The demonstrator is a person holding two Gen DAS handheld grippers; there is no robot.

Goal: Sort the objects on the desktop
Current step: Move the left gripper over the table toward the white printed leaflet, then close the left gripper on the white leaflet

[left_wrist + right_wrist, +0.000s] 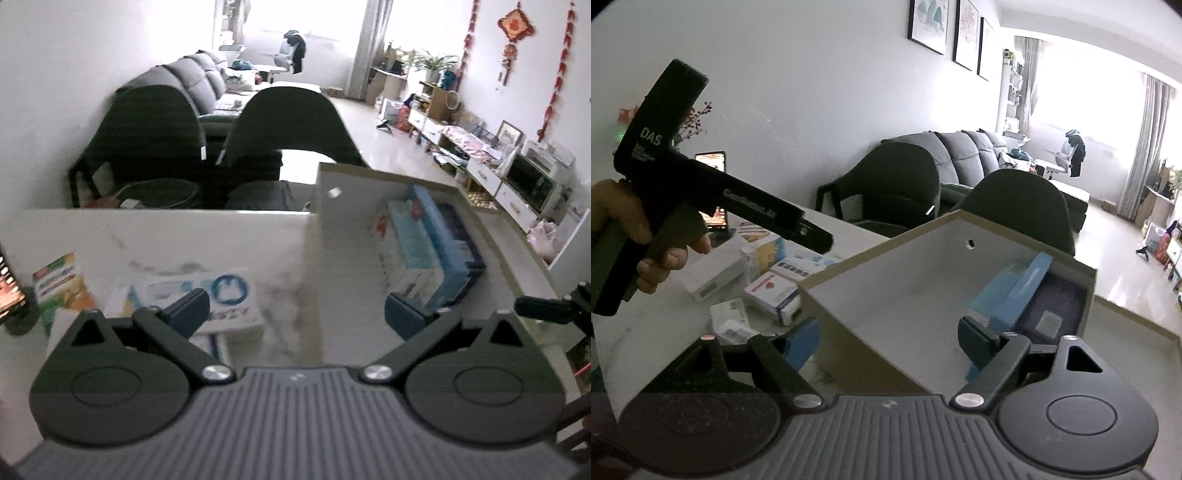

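Grippers both stand wide apart, holding nothing. Left gripper (295,314) hovers at centre frame over the white table (184,236), with a blue-and-white packet (207,295) lying flat behind its left finger. Open storage box (388,206) fills the right half, light blue cartons (432,240) standing against its far right wall. Right gripper (890,343) straddles the box's near wall (871,332); loose small boxes (772,291) sit at centre left.

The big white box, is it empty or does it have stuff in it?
Not empty. The big white cardboard box is open on top, and a light blue carton and a dark blue box sit inside at one end.
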